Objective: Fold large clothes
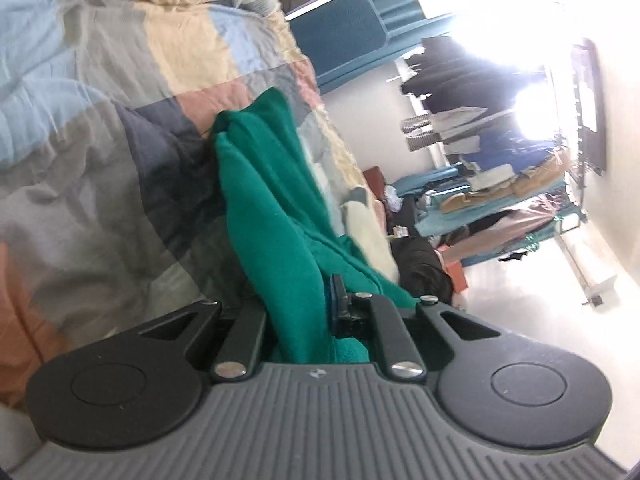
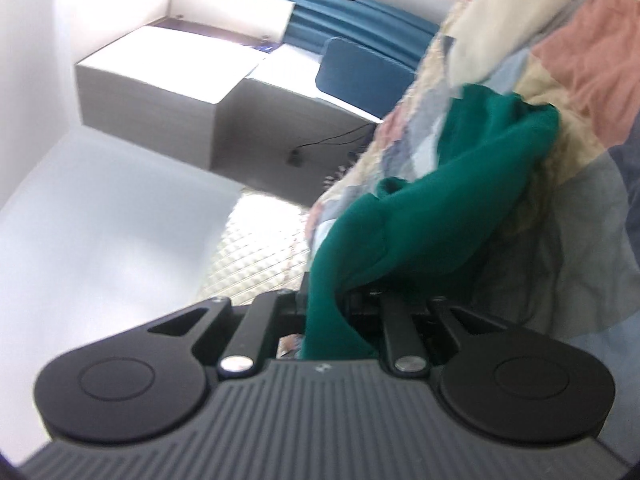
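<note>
Two sets of tongs each clamp on the same green garment [image 1: 276, 216], one at either end. In the left wrist view, the left tongs [image 1: 320, 312] are pressed together on a thick fold of the green cloth, which runs up and away from the jaws in long soft ridges to a bunched end resting on the bed. Under and beside it lies a patchwork quilt [image 1: 100, 80] of grey, pale blue, cream, pink and navy blocks, wrinkled and covering the bed. A dark item [image 1: 196, 168] sits just beside the green cloth's far end, too blurred to name. To the right, past the quilt's edge, a cream-white cloth [image 1: 372, 232] lies near the green one, and further off stand a blue padded headboard [image 1: 340, 36] and a rack of hanging clothes [image 1: 480, 152] against a glaring bright window.

In the right wrist view, the right tongs [image 2: 324, 308] are likewise closed on the garment [image 2: 440, 184], which rises from the jaws and drapes across the quilt [image 2: 580, 60] to a rounded hump. A cream-white cloth [image 2: 488, 40] lies just beyond it. Left of the bed are a pale floor [image 2: 100, 220], a white cabinet [image 2: 160, 80] and a black cable [image 2: 332, 138].
</note>
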